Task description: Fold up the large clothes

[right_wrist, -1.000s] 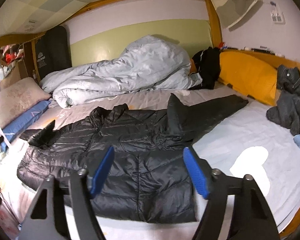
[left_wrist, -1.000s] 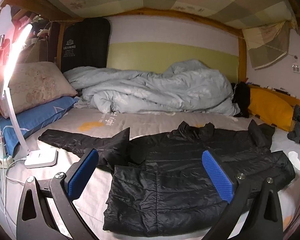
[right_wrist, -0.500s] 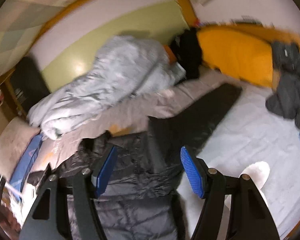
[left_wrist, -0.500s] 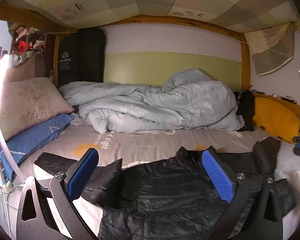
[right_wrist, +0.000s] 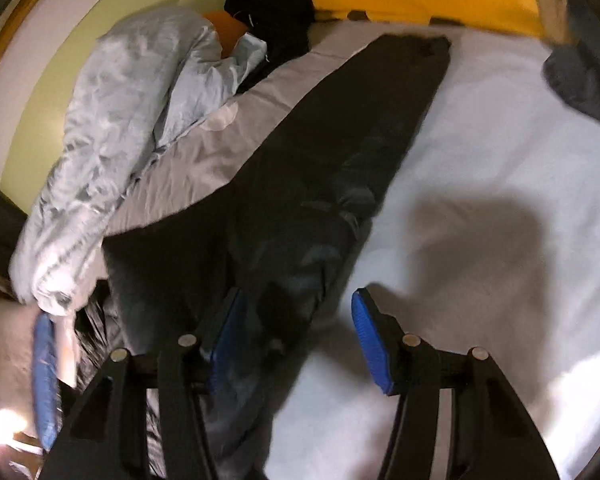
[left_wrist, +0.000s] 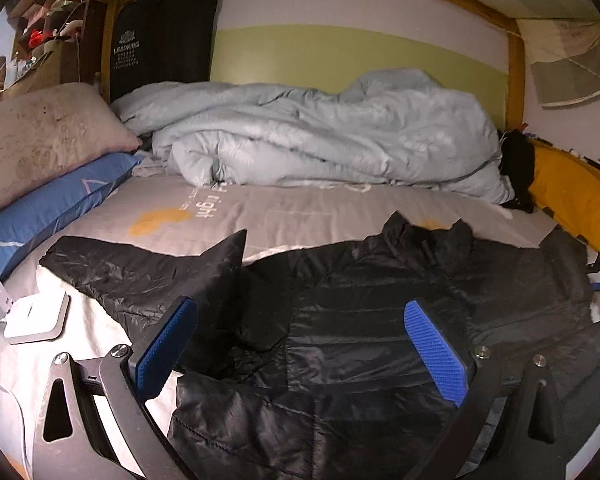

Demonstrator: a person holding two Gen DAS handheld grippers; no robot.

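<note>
Left gripper (left_wrist: pixel 300 352) fingers spread wide, empty, over black puffer jacket (left_wrist: pixel 380 320) flat on bed (left_wrist: pixel 300 212). Right gripper (right_wrist: pixel 296 344) also spread, straddling outstretched sleeve (right_wrist: pixel 360 120). Jacket looks light, puffy, slippery; I'd pinch sleeve near cuff.

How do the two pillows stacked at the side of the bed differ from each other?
The pinkish pillow lies on top; the blue pillow sits beneath it. The pinkish one looks plump with a faint mottled print; the blue one looks flatter, with a white line pattern. Both lie at the bed's edge, beside the rumpled duvet.
</note>
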